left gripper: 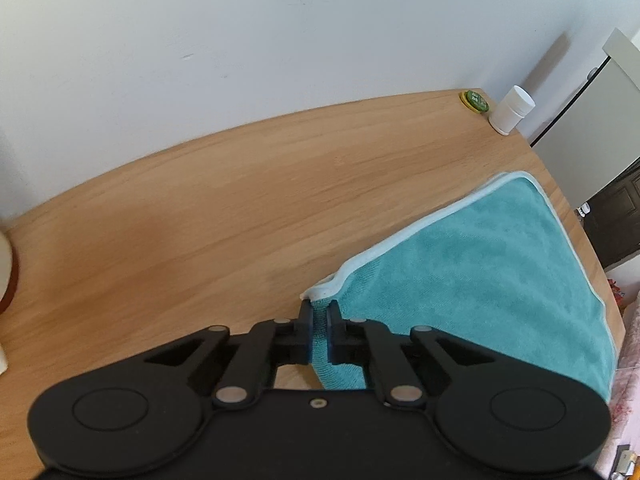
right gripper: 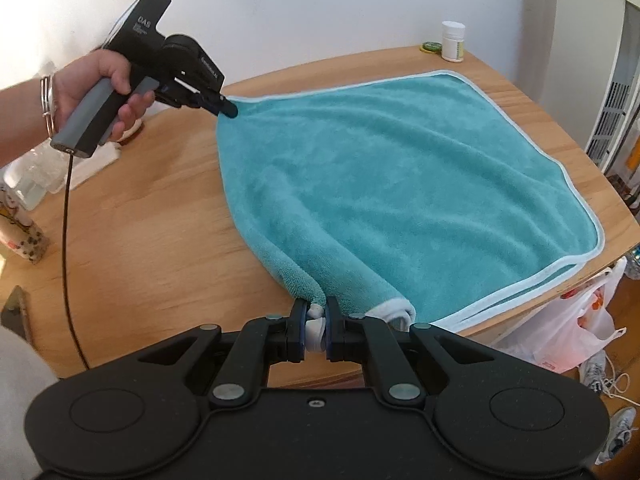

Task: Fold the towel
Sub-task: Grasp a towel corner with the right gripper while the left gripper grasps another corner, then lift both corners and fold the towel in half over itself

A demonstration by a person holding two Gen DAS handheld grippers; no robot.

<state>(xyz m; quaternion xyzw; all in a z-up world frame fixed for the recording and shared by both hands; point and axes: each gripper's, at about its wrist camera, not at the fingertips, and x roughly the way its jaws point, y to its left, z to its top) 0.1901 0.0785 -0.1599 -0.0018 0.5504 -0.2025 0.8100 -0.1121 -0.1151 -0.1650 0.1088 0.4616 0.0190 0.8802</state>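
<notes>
A teal towel (right gripper: 400, 176) with a pale blue hem lies folded over on the wooden table (right gripper: 152, 240), its double hem at the right edge. My right gripper (right gripper: 316, 320) is shut on the towel's near corner, white hem bunched between its fingers. The left gripper (right gripper: 228, 108), held by a hand, is shut on the far left corner and lifts it off the table. In the left wrist view that gripper (left gripper: 319, 316) pinches the towel (left gripper: 480, 264) corner, cloth running between its fingers.
A white bottle (right gripper: 453, 40) and a small green tin (right gripper: 432, 46) stand at the table's far corner. Plastic items and a patterned cup (right gripper: 24, 236) sit at the left. A plastic bag (right gripper: 576, 320) and shoes lie on the floor, right.
</notes>
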